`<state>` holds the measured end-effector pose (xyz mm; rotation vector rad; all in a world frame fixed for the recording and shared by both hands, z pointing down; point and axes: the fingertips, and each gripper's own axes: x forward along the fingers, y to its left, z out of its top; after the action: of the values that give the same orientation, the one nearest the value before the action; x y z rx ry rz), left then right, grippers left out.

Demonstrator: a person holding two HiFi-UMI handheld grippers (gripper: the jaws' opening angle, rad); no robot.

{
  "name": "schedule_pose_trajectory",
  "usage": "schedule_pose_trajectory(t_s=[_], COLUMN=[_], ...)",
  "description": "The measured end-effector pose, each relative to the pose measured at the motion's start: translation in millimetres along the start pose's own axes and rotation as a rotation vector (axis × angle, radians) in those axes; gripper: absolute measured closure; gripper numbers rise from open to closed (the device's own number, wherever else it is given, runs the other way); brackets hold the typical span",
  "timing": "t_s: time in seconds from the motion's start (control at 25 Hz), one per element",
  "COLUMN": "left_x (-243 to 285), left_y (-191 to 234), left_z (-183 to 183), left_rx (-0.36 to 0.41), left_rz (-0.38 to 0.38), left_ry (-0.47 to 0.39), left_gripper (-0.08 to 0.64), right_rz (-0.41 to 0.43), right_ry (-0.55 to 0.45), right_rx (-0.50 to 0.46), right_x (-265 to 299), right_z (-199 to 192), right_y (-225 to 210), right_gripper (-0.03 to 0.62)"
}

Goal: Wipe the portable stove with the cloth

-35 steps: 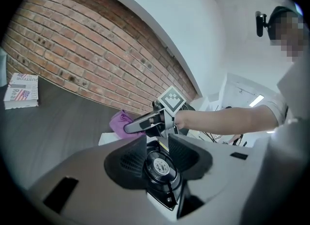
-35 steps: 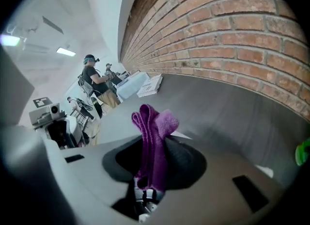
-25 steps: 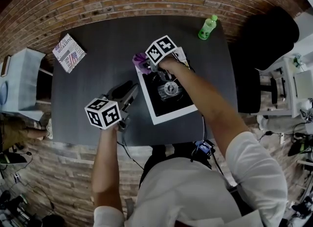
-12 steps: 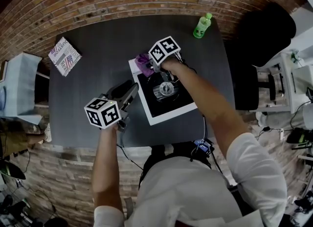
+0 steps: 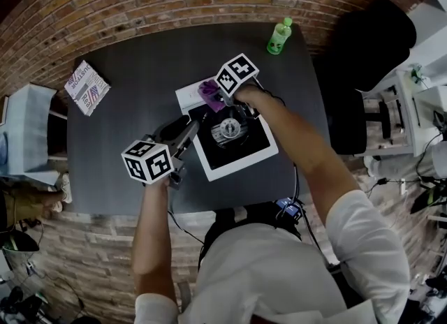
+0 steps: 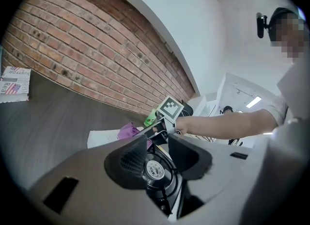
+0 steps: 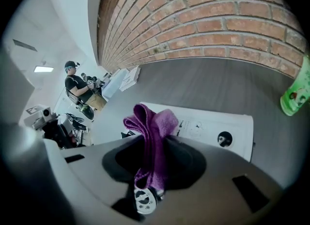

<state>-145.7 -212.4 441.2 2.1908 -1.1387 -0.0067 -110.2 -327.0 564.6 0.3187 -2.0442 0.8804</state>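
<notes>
Left gripper (image 6: 157,149): nearest to us, its 2 jaws stand wide apart with nothing between them. It sits at the left edge of the stove, and we cannot tell whether it touches it.

Portable stove (image 5: 241,158): it sits mid-table (image 5: 126,120), a white body with a black top. The round burner (image 5: 229,129) is in the middle, and the white control strip runs along the far side.

Right gripper (image 7: 155,146): it reaches over the stove's far-left corner with its jaws closed on the cloth.

Cloth (image 7: 150,122): a purple bunch pinched in a narrow fold, with its loose end standing out past the jaws above the white strip. We cannot tell whether it touches the surface.

Knob (image 7: 224,138): it is on the same strip, to the right of the cloth.

Further back: a green bottle (image 5: 279,36) stands near the far table edge and a booklet (image 5: 86,87) lies at the far left. Both are well apart from the stove, and the brick wall (image 7: 218,20) is behind them.

Step in hand: we judge the wipe is at the far corner, with most of the top yet to cover.

Risk 1: the stove may slide on the table under a firm stroke, since the left gripper holds nothing.

Risk 2: the cloth may catch on the raised burner and pull out of the narrow pinch.

Risk 3: a pass along the strip may drag the knob round.
</notes>
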Motion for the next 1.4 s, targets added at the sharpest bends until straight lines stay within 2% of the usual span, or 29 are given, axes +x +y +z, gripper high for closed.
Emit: schedule_pose_trajectory(t_s=[0.96, 1.08, 1.2, 1.4], left_x=[30, 32, 33, 34], left_y=[-16, -18, -20, -24], left_z=[-7, -10, -11, -12], left_rx=[-0.001, -0.001, 0.002, 0.006], left_rz=[-0.047, -0.052, -0.059, -0.069], left_ry=[0.042, 0.046, 0.051, 0.055], left_gripper=[0.414, 0.414, 0.414, 0.414], right_rz=[-0.142, -0.204, -0.303, -0.466], right_ry=[-0.018, -0.038, -0.073, -0.097], right_rx=[0.038, 0.029, 0.007, -0.090], right_x=[-41, -49, -65, -98], right_z=[-11, -8, -1, 6], right_y=[-61, -72, -89, -109], right_gripper=[0.472, 0.474, 0.474, 0.474])
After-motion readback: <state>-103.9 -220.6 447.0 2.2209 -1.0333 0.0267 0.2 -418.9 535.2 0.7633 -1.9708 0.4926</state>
